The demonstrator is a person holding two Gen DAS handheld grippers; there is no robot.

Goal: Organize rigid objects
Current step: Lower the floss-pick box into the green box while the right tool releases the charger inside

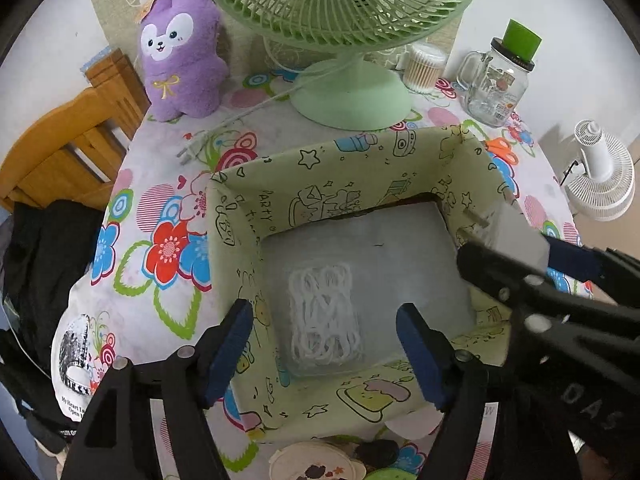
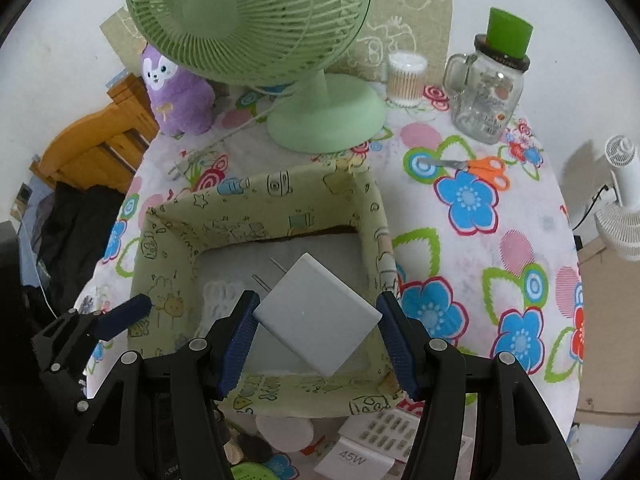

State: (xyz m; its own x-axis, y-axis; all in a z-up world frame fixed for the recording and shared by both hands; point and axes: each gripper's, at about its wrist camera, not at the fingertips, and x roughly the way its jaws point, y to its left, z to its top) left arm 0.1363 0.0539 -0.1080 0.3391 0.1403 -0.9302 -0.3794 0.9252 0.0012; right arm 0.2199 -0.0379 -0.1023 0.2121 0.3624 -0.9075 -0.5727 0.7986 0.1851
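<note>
White charger block held over the open fabric storage box.

The white charger block (image 2: 318,314), its two metal prongs pointing up and left, sits tilted between the blue pads of the right gripper (image 2: 316,336), which is clamped on its two corners above the inside of the pale green fabric box (image 2: 256,208). On the box's grey floor lies a clear packet of white coiled cord (image 1: 326,316). The left gripper (image 1: 324,344) hangs over the box's near-left corner with its jaws apart and nothing between them; the packet lies below the gap, not touched. The box stands on a flowered tablecloth (image 2: 468,200). Beyond it are a green desk fan (image 2: 256,32), a purple plush toy (image 1: 182,56), a tub of cotton swabs (image 2: 406,78) and a glass mug jar with a green top (image 2: 488,88); orange-handled scissors (image 2: 480,166) lie to the box's right.
</note>
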